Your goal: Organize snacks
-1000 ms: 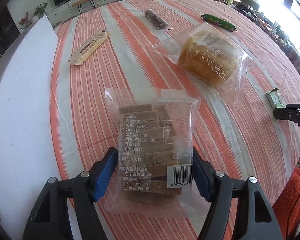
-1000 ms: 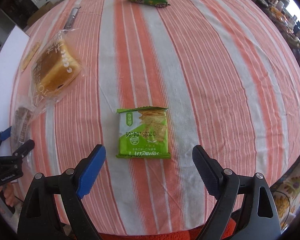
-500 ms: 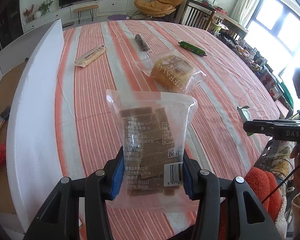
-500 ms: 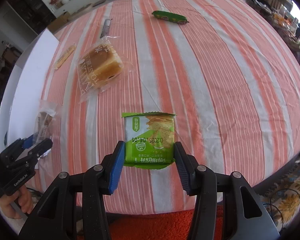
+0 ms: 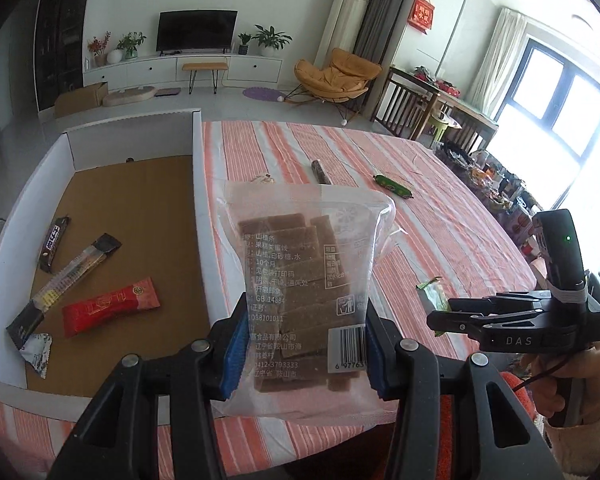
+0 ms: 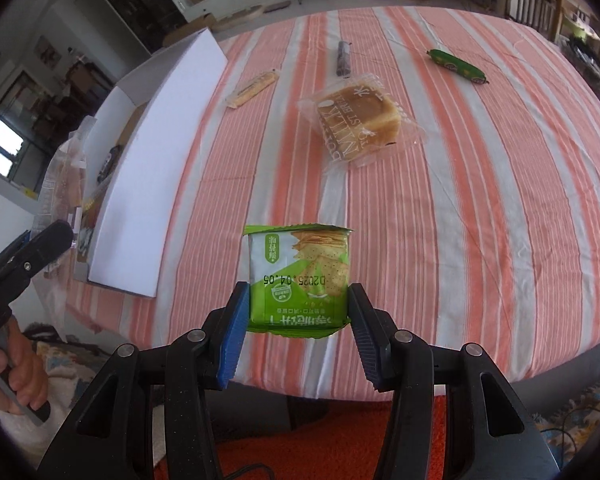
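My left gripper (image 5: 303, 350) is shut on a clear bag of brown hawthorn strips (image 5: 302, 280) and holds it in the air beside the white-walled box (image 5: 198, 216) at the table's left. My right gripper (image 6: 298, 330) is shut on a green cracker packet (image 6: 300, 280), lifted above the table's front edge. The right gripper also shows in the left wrist view (image 5: 438, 320), with the packet (image 5: 432, 294) edge-on. The box holds a red bar (image 5: 110, 306), a long clear-and-black bar (image 5: 66, 278) and a dark bar (image 5: 54, 242).
On the striped tablecloth (image 6: 480, 200) lie a bagged bread loaf (image 6: 360, 120), a pale wafer stick (image 6: 252, 88), a dark roll (image 6: 343, 58) and a green sausage (image 6: 456, 66). The box's white wall (image 6: 168, 168) stands at the left. Chairs stand beyond the table.
Both grippers have lifted their snacks higher off the table. The left gripper has swung left, bringing the box interior into view.
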A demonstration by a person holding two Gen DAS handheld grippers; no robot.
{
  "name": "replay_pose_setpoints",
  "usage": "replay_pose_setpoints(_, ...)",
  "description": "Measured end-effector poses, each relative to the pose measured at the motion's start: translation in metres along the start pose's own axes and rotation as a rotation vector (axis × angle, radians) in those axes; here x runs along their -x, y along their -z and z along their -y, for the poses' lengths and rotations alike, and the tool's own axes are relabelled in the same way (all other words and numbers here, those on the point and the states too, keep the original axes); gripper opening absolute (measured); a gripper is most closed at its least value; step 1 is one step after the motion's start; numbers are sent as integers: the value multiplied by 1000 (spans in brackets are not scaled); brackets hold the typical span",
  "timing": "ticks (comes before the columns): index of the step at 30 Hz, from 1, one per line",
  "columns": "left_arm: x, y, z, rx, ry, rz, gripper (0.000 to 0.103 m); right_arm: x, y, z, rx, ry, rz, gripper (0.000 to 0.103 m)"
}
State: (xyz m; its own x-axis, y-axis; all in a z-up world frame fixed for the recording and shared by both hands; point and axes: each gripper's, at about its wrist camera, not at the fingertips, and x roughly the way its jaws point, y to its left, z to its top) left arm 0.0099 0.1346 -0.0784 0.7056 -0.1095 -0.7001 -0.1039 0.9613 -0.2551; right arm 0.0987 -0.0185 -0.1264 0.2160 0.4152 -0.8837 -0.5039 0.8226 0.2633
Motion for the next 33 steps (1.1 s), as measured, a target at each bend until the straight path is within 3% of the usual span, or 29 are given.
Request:
replay_pose_setpoints(7, 30, -4, -98, 151, -218, 67, 48, 12, -40, -109, 200, -139, 42, 52)
replay_pose_setpoints(11, 27, -4, -140, 172, -337, 44, 49, 5, -66, -179, 303, -238, 62, 52)
replay_pose_setpoints(13, 17, -1, -156, 160, -399, -4, 55, -8, -76, -203, 315, -274, 67, 60)
replay_pose_setpoints(15, 6, 0, -165, 149, -445, -30, 68, -26, -82, -214, 302, -311, 36, 81)
replay_pose_setpoints(16, 3, 0, -168, 142, -459, -34, 74, -35, -83, -216, 289, -314, 11, 79)
replay_pose_setpoints(18, 1, 1, -166, 119, -471, -25, 77, -45, -81, -207, 255, -305, -13, 79)
replay_pose_setpoints(21, 3, -1, -151, 79, -451, 30, 83, -42, -70, -183, 251, -245, 24, 79)
replay_pose_setpoints(26, -13, -10, -100, -57, -254, 109, 93, -41, -40, -126, 164, -119, 69, 79)
replay_pose_setpoints(28, -35, -14, -77, -127, -215, 78, 94, -40, -24, -98, 90, -88, 82, 79)
replay_pose_setpoints(33, -79, -14, -36, -256, -266, -27, 94, -29, 12, -35, -91, -38, 83, 79)
